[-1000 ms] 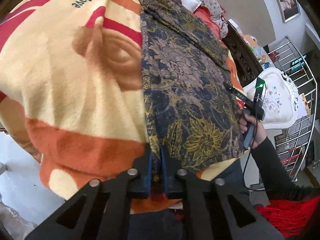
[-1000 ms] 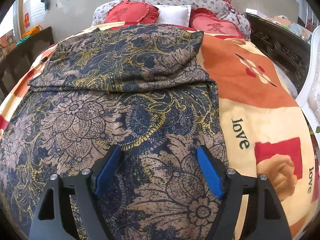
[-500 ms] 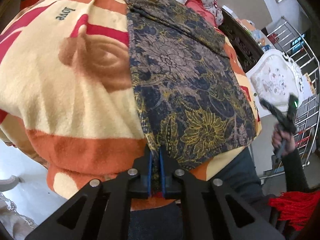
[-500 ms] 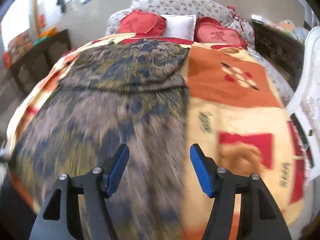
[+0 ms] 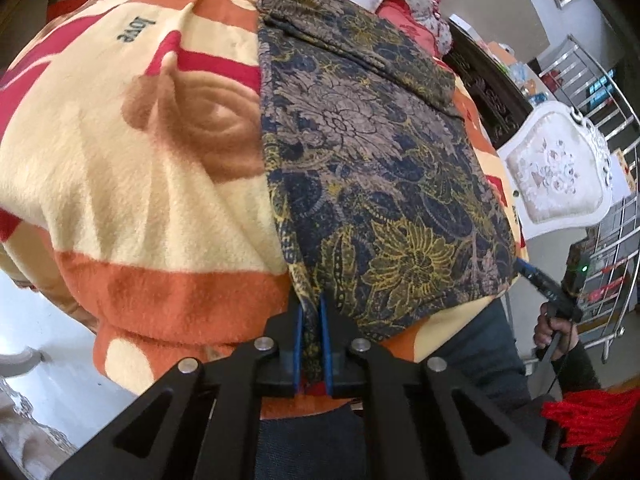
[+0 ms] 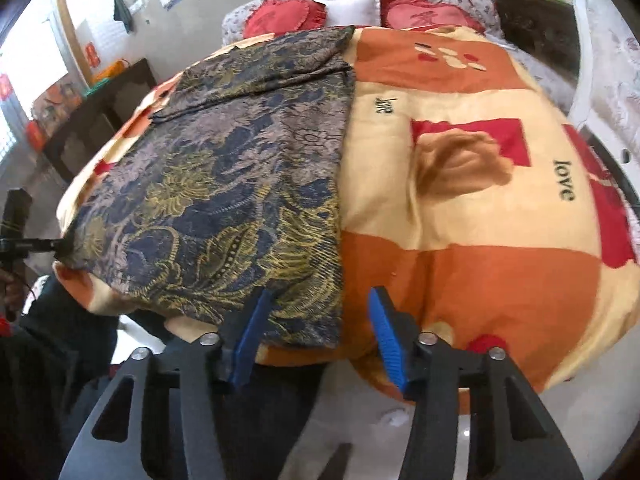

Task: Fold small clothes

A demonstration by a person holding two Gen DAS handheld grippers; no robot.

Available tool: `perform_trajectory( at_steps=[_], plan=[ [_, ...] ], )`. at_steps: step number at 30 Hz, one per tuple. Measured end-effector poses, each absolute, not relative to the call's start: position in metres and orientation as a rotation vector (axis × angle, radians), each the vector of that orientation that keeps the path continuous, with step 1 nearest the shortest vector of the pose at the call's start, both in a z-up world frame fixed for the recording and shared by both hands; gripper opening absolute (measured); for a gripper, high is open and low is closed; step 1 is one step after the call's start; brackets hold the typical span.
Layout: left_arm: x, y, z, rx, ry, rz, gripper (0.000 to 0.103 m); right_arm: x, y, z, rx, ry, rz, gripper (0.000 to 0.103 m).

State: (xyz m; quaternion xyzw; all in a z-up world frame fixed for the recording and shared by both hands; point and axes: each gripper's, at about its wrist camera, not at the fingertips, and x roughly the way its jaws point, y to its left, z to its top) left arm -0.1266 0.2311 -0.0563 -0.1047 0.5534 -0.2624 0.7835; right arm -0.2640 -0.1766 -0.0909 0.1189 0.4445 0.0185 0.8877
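Swung right claw (image 6: 316,332) to cloth (image 6: 224,184) near corner, jaws closing but half-open, empty; left claw (image 5: 310,332) pinches other corner; limp, light fabric.

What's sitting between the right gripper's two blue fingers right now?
In the right wrist view, the near right corner of the dark floral patterned cloth lies between the right gripper's closing fingers, with orange blanket beside it; the pads are not yet pressing it.

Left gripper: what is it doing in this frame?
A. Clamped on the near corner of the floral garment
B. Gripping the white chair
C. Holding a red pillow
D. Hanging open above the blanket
A. In the left wrist view the left gripper has its blue pads pressed together on the near corner of the floral garment, which lies on the blanket.
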Motion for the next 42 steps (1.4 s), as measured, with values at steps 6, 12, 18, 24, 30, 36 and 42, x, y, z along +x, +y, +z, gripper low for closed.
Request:
perform_trajectory(
  at_steps=[6,12,18,24,30,36,42],
  plan=[
    [-0.128,0.23,-0.053,-0.213,1.194,-0.566,0.006,-0.261,-0.183,-0.105,0.316,0.952,0.08,0.045],
    [-0.132,0.227,-0.042,-0.193,1.166,-0.572,0.005,-0.268,-0.186,-0.107,0.392,0.948,0.123,0.021],
    [-0.135,0.236,-0.017,-0.215,1.105,-0.58,0.005,-0.284,-0.192,-0.077,0.407,0.875,0.146,0.02],
    [-0.143,0.242,0.004,-0.215,1.052,-0.597,0.004,-0.3,-0.182,-0.027,0.361,0.801,0.222,0.019],
    [-0.158,0.27,0.03,-0.242,1.011,-0.605,0.004,-0.321,-0.17,0.022,0.305,0.73,0.277,0.019],
    [-0.175,0.302,0.051,-0.371,0.954,-0.669,0.004,-0.343,-0.184,0.049,0.323,0.696,0.29,0.019],
    [-0.155,0.285,0.055,-0.35,0.903,-0.641,0.004,-0.331,-0.199,0.05,0.393,0.627,0.261,0.019]
  ],
)
